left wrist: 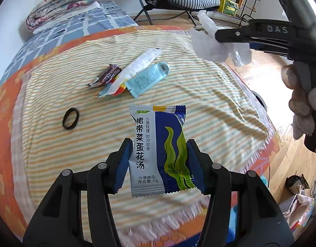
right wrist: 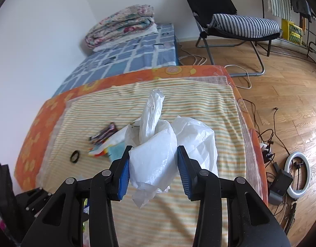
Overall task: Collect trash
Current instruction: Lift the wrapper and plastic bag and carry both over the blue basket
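Note:
My left gripper is shut on a blue and grey soup packet and holds it above the striped cloth. My right gripper is shut on a white plastic bag held over the same cloth; the bag also shows in the left wrist view, at the upper right. On the cloth lie a dark wrapper, a white and red wrapper, a light blue packet and a black hair band.
An orange floral mattress lies under the cloth, with a blue checked bed and folded quilts behind. A black folding chair, floor cables and a ring light stand to the right.

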Action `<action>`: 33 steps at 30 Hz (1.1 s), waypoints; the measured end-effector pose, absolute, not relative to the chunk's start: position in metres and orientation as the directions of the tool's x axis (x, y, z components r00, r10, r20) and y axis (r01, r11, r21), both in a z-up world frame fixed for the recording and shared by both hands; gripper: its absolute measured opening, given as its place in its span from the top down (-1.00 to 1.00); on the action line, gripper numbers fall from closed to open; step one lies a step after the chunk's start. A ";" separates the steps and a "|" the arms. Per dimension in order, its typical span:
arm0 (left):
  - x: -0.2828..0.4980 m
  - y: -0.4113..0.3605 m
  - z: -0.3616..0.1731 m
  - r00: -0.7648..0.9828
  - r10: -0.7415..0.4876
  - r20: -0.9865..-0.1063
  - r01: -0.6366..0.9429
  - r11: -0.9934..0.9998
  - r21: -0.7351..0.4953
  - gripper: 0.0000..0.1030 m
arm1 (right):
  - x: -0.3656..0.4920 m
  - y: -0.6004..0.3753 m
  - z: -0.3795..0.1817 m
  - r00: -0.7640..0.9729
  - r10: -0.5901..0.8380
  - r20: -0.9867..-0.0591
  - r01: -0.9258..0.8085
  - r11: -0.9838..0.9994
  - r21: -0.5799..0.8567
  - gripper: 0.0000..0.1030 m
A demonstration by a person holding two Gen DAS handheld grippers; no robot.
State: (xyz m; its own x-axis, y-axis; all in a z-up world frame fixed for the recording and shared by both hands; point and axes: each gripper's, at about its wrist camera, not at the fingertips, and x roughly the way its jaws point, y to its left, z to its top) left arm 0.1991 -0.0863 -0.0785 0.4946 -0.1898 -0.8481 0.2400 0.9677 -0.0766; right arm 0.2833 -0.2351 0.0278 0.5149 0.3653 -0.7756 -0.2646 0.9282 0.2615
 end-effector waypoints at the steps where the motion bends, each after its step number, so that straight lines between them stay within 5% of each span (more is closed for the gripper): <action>1: 0.192 -0.084 -0.076 0.497 -0.187 -0.847 0.239 0.968 -0.073 -0.08 | 0.277 -0.234 0.029 0.513 0.373 -0.773 -0.271 0.925 0.266 0.21; 17: 0.095 -0.056 -0.045 0.528 -0.163 -0.834 0.231 0.972 -0.044 -0.08 | 0.163 -0.207 0.046 0.466 0.470 -0.750 -0.407 0.866 0.290 0.21; 33: 0.019 -0.041 -0.069 0.469 -0.157 -0.869 0.221 0.974 -0.056 -0.08 | 0.056 -0.180 0.023 0.367 0.501 -0.784 -0.509 0.814 0.282 0.21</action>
